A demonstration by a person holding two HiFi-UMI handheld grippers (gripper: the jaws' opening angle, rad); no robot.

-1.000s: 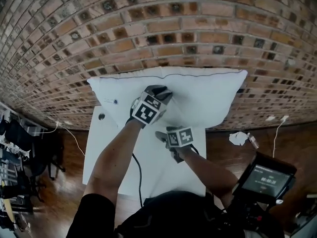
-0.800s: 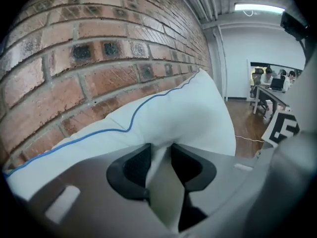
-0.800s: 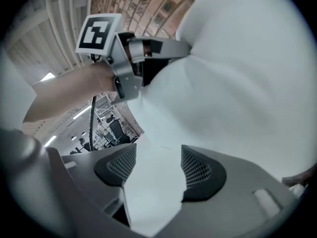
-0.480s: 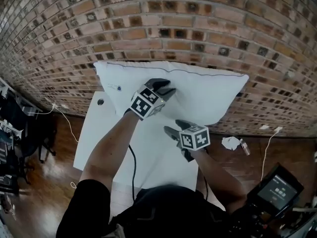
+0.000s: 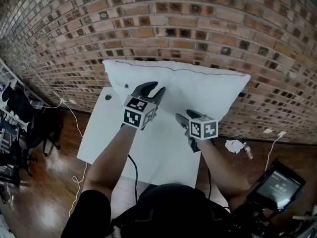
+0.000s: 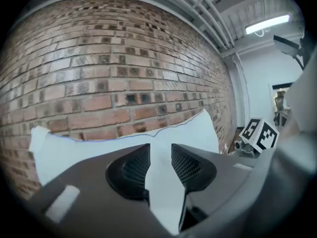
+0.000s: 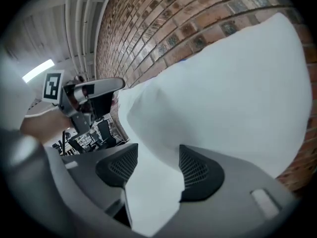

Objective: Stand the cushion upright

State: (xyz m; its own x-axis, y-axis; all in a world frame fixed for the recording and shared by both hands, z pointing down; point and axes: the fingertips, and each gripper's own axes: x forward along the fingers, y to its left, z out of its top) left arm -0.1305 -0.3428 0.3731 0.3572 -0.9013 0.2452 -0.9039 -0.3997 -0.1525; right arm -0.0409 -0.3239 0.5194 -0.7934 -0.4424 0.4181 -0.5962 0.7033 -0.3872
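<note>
Two grippers, left [image 5: 150,91] and right [image 5: 185,118], had drawn back, jaws apart and empty. The cushion [image 5: 203,90] stood upright just ahead against the brick wall [image 5: 173,31]; task judged complete.

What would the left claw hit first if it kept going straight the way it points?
Most likely the white cushion propped against the brick wall; it lies right ahead of the left claw, jaws apart. Distance is hard to judge.

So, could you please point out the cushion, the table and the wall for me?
cushion [image 5: 208,90], head view, middle of its face
table [image 5: 163,152], head view, bare middle
wall [image 5: 148,29], head view, bricks above cushion
</note>
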